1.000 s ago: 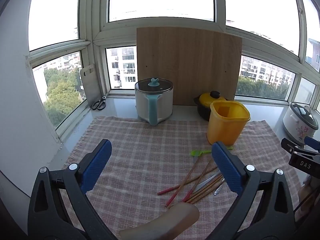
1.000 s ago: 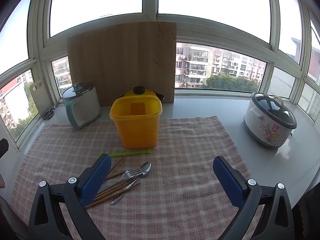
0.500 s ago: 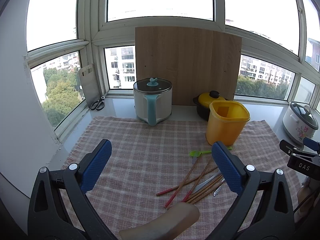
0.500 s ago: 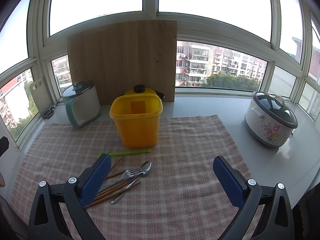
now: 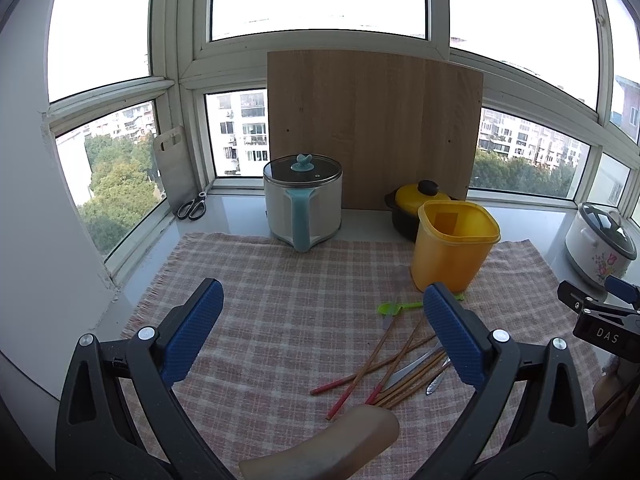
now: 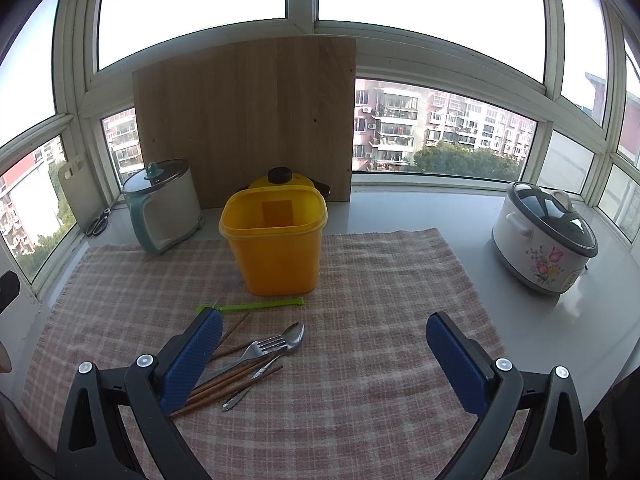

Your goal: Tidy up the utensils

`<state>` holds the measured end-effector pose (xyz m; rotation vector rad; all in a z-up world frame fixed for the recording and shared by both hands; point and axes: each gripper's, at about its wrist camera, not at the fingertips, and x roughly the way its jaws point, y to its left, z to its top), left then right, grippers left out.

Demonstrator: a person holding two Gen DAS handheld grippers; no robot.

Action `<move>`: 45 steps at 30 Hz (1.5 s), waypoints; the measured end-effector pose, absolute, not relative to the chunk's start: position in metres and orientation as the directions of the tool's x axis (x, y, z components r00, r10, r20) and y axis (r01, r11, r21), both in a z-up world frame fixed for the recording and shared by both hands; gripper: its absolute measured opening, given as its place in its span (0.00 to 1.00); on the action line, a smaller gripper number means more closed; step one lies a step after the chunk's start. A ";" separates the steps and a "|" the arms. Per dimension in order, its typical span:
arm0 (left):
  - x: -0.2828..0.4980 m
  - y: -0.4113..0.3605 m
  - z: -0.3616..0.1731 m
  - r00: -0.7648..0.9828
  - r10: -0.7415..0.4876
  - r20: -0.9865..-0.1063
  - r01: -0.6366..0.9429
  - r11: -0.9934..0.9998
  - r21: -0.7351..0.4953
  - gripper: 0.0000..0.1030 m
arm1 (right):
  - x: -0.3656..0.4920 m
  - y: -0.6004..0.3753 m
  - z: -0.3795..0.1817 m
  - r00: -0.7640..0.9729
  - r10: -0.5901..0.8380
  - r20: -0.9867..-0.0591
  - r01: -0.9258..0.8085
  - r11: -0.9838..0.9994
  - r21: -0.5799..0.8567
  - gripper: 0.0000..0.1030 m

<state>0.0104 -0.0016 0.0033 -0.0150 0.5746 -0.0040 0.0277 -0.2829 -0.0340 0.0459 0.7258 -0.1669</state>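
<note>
Steel fork [image 6: 262, 349] beside right gripper [image 6: 324, 360].

daylight from windows [image 5: 320, 0] | sky overexposed | sharp | fisheye-curved edges

left wrist: faces window | right wrist: likewise (further right) | shared: yellow bin [image 5: 454, 248] [image 6: 276, 248], utensils

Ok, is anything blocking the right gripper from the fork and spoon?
Nothing visible does. The right gripper is open above the checked cloth, with the fork and spoon lying uncovered just ahead of its left finger.
</note>
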 end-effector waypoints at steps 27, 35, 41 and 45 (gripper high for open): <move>0.017 -0.003 -0.022 0.828 -0.015 -0.561 0.010 1.000 -0.012 0.99 | 0.035 -0.282 -0.041 0.713 -0.142 -0.687 0.171 0.985 -0.025 1.00; 0.018 -0.003 -0.021 0.828 -0.014 -0.561 0.011 1.000 -0.009 0.99 | 0.036 -0.283 -0.043 0.703 -0.141 -0.697 0.173 0.985 -0.025 1.00; 0.022 -0.003 -0.023 0.824 -0.024 -0.565 0.022 1.000 -0.010 0.99 | 0.037 -0.283 -0.043 0.701 -0.140 -0.699 0.173 0.985 -0.023 1.00; 0.025 -0.004 -0.027 0.816 -0.029 -0.578 0.033 0.999 -0.004 0.99 | 0.037 -0.285 -0.046 0.693 -0.143 -0.706 0.182 0.983 -0.021 1.00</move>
